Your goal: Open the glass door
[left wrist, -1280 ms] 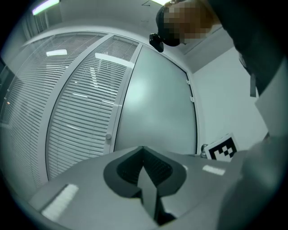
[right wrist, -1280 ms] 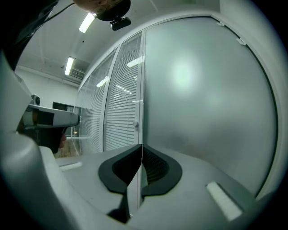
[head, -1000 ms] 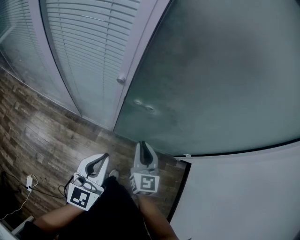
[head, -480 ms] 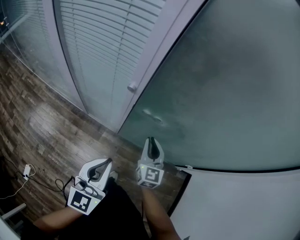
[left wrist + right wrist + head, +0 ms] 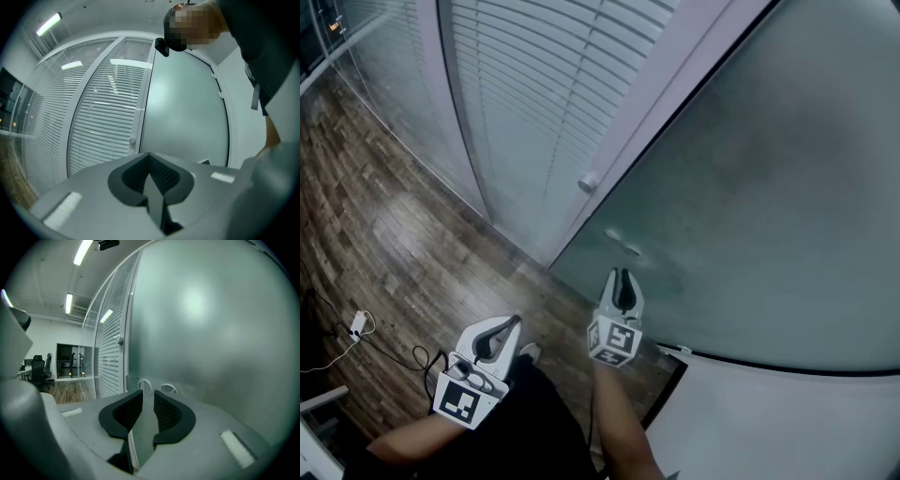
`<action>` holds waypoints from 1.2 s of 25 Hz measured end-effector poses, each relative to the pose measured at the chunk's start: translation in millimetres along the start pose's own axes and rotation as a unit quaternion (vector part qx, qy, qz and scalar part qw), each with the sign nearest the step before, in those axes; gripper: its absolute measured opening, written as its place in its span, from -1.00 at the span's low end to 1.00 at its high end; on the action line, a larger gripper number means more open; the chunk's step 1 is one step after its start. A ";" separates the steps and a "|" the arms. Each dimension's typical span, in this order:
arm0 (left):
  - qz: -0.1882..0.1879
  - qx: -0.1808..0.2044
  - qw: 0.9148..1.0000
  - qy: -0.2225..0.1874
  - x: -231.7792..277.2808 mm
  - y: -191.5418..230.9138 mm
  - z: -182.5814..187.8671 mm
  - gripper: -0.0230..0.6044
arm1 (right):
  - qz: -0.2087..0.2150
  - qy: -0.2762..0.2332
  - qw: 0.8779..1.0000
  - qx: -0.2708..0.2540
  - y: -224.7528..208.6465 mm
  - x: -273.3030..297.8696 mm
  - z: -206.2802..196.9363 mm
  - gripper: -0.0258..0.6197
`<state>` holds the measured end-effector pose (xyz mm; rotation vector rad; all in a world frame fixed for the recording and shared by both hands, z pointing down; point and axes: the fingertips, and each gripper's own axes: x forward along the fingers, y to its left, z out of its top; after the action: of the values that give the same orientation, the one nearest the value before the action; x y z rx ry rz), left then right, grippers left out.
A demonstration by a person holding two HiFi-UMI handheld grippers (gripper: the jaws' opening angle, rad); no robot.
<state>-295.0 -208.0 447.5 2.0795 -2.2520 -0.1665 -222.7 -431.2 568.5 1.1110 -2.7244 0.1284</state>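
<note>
The frosted glass door [image 5: 769, 187] fills the right of the head view; its free edge [image 5: 609, 202] runs diagonally beside a pale frame post. Two round metal fittings [image 5: 623, 247] sit on the glass near that edge. My right gripper [image 5: 622, 275] points at the glass just below them, apart from it. In the right gripper view the round fittings [image 5: 168, 389] show just past the right gripper [image 5: 148, 392]; its jaws have just been opening, with nothing between them. My left gripper [image 5: 514, 321] hangs back low at the left, shut and empty, also the left gripper [image 5: 150, 155].
A small round knob [image 5: 589, 182] sticks out from the frame post. Glass walls with horizontal blinds [image 5: 534, 103] run off to the left. On the wooden floor [image 5: 403, 253] lie a white plug and cable [image 5: 358, 325]. A white wall [image 5: 787, 422] stands at the lower right.
My right gripper has moved forward toward the door's round fittings and its jaws have parted. The left gripper has stayed about where it was.
</note>
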 end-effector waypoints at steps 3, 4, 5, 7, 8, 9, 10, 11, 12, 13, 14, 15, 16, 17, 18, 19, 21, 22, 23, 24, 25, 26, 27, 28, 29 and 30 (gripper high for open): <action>0.002 0.002 1.000 0.005 0.4 -0.1 -3.1 -0.93 | 0.000 0.003 1.000 0.003 -1.9 8.7 -2.5 -0.66; 0.004 0.002 1.000 0.007 -0.2 0.1 -3.3 -0.93 | 0.000 0.003 1.000 0.003 -2.5 11.7 -2.6 -0.65; 0.005 0.003 1.000 0.009 -1.1 0.2 -3.8 -0.93 | -0.001 0.004 1.000 0.004 -3.1 14.6 -3.0 -0.65; 0.008 0.006 1.000 0.012 -4.0 0.8 -5.2 -0.93 | -0.001 0.005 1.000 0.003 -4.1 20.3 -5.3 -0.65; 0.011 0.007 1.000 0.014 -5.8 2.0 -5.8 -0.93 | -0.001 0.006 1.000 0.002 -4.9 23.3 -6.9 -0.65; 0.015 0.008 1.000 0.014 -7.6 3.9 -6.1 -0.93 | -0.002 0.006 1.000 -0.001 -6.1 26.3 -8.7 -0.65; 0.020 0.008 1.000 0.014 -9.6 6.3 -6.2 -0.93 | -0.004 0.007 1.000 -0.002 -7.9 29.1 -10.7 -0.65; 0.025 0.008 1.000 0.014 -11.5 9.2 -6.4 -0.93 | -0.007 0.008 1.000 -0.002 -10.2 31.7 -12.6 -0.65; 0.030 0.008 0.999 0.016 -13.5 12.2 -6.8 -0.93 | -0.011 0.009 1.000 0.000 -12.8 34.1 -14.2 -0.64; 0.036 0.007 0.999 0.017 -15.7 15.0 -7.1 -0.93 | -0.015 0.010 1.000 0.001 -15.4 36.1 -15.1 -0.63; 0.041 0.006 0.999 0.019 -18.2 17.4 -7.3 -0.93 | -0.018 0.009 1.000 0.003 -17.7 37.8 -15.2 -0.62; 0.046 0.006 0.999 0.021 -20.9 19.4 -7.6 -0.93 | -0.020 0.008 1.000 0.004 -19.4 39.3 -14.7 -0.62; 0.050 0.007 0.998 0.024 -23.6 21.3 -8.1 -0.93 | -0.021 0.007 1.000 0.005 -20.6 41.2 -13.9 -0.60; 0.054 0.008 0.998 0.025 -26.0 23.2 -8.9 -0.93 | -0.020 0.006 1.000 0.007 -21.1 43.5 -13.3 -0.59; 0.057 0.009 0.998 0.026 -28.1 25.1 -9.8 -0.93 | -0.018 0.006 1.000 0.009 -21.0 46.3 -13.0 -0.59; 0.061 0.010 0.998 0.027 -29.7 26.8 -10.6 -0.93 | -0.016 0.006 1.000 0.011 -20.4 49.2 -13.0 -0.58; 0.066 0.010 0.997 0.024 -32.1 29.9 -10.2 -0.93 | -0.013 0.007 1.000 0.013 -18.7 53.7 -13.4 -0.56; 0.068 0.010 0.997 0.022 -33.4 31.1 -9.0 -0.93 | -0.013 0.008 1.000 0.012 -18.1 55.3 -13.7 -0.56; 0.069 0.010 0.997 0.020 -34.8 32.3 -7.9 -0.93 | -0.014 0.008 1.000 0.012 -17.8 56.5 -13.7 -0.55; 0.070 0.010 0.997 0.019 -36.4 33.4 -7.2 -0.93 | -0.015 0.008 1.000 0.011 -17.9 57.5 -13.5 -0.55; 0.071 0.010 0.997 0.018 -37.8 34.5 -6.7 -0.93 | -0.017 0.007 1.000 0.009 -18.2 58.5 -13.0 -0.55; 0.070 0.008 0.997 0.016 -38.8 35.7 -5.6 -0.93 | -0.018 0.007 1.000 0.007 -18.5 59.6 -12.2 -0.55; 0.070 0.005 0.997 0.012 -39.3 37.2 -3.8 -0.93 | -0.019 0.006 1.000 0.004 -18.7 61.2 -11.2 -0.55; 0.071 -0.001 0.997 0.008 -39.7 39.2 -1.7 -0.93 | -0.020 0.006 1.000 0.001 -18.7 63.2 -10.2 -0.55; 0.075 -0.006 0.997 0.005 -40.5 42.1 0.3 -0.93 | -0.020 0.006 1.000 -0.002 -18.6 65.4 -9.3 -0.55; 0.081 -0.007 0.997 0.003 -42.1 45.8 2.2 -0.93 | -0.020 0.006 1.000 -0.003 -18.4 67.3 -8.6 -0.55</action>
<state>-337.1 -162.5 452.0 1.8776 -2.3945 -0.1657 -255.6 -489.0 591.4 1.1573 -2.6882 0.1212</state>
